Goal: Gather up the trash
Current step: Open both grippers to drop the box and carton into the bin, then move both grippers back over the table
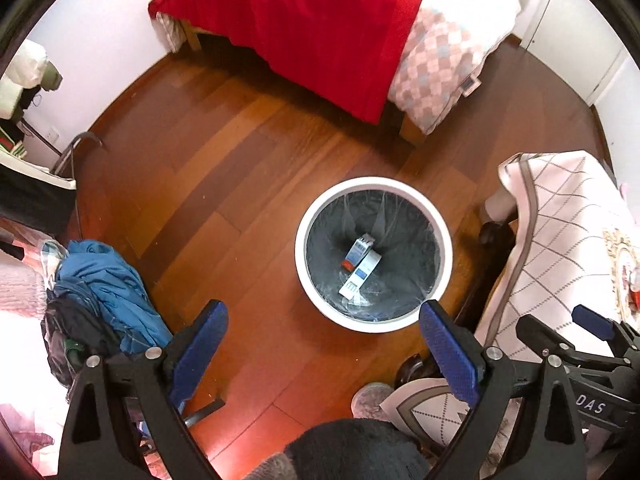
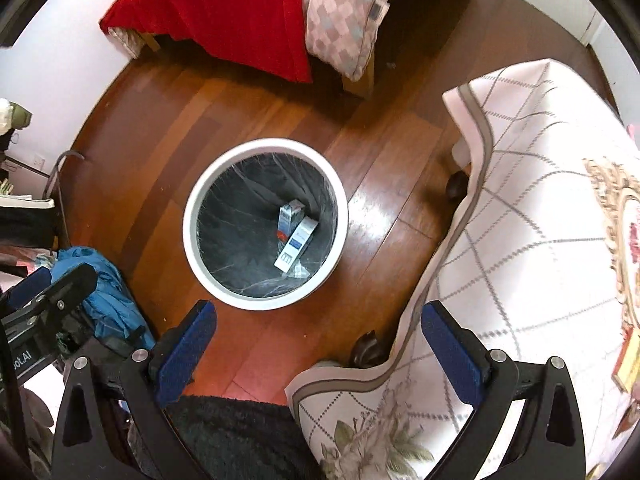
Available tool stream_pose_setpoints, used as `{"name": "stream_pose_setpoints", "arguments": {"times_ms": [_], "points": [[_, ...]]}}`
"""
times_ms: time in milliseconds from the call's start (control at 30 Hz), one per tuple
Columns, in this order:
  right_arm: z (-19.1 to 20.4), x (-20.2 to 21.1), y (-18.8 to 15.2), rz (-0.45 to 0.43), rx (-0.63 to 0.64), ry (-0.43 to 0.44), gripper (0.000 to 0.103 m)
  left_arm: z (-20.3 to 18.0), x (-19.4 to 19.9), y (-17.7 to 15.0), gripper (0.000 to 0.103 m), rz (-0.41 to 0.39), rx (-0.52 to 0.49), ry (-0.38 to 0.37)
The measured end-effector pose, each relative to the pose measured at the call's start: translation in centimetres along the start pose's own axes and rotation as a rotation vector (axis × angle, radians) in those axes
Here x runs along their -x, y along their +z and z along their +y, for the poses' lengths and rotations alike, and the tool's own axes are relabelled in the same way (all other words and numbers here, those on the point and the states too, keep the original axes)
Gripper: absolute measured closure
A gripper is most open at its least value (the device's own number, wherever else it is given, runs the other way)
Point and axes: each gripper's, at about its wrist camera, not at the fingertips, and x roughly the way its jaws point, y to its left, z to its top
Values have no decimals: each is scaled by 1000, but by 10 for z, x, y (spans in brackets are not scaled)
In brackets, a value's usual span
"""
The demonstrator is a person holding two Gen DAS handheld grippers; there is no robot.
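The trash bin (image 1: 374,322) stands on the wooden floor (image 1: 224,184), near the cloth-covered table (image 2: 540,208); two small boxes (image 2: 294,236) lie inside on its dark liner. The left gripper (image 1: 324,344) and the right gripper (image 2: 318,344) are both wide and hold nothing. For the next piece, I think it is best to grip firmly and release only above the rim.

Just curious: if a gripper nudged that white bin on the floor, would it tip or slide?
The white bin looks wide and squat, so probably slides rather than tips. It holds only small boxes, so likely light; the glossy wood floor may let it skid.
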Motion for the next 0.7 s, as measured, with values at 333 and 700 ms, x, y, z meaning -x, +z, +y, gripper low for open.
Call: {"name": "stream_pose_setpoints", "arguments": {"times_ms": [333, 700], "points": [[-11, 94, -39, -162, 5, 42, 0, -16, 69, -30, 5, -124, -13, -23], [-70, 177, -115, -331, -80, 152, 0, -69, 127, -76, 5, -240, -62, -38]]}}
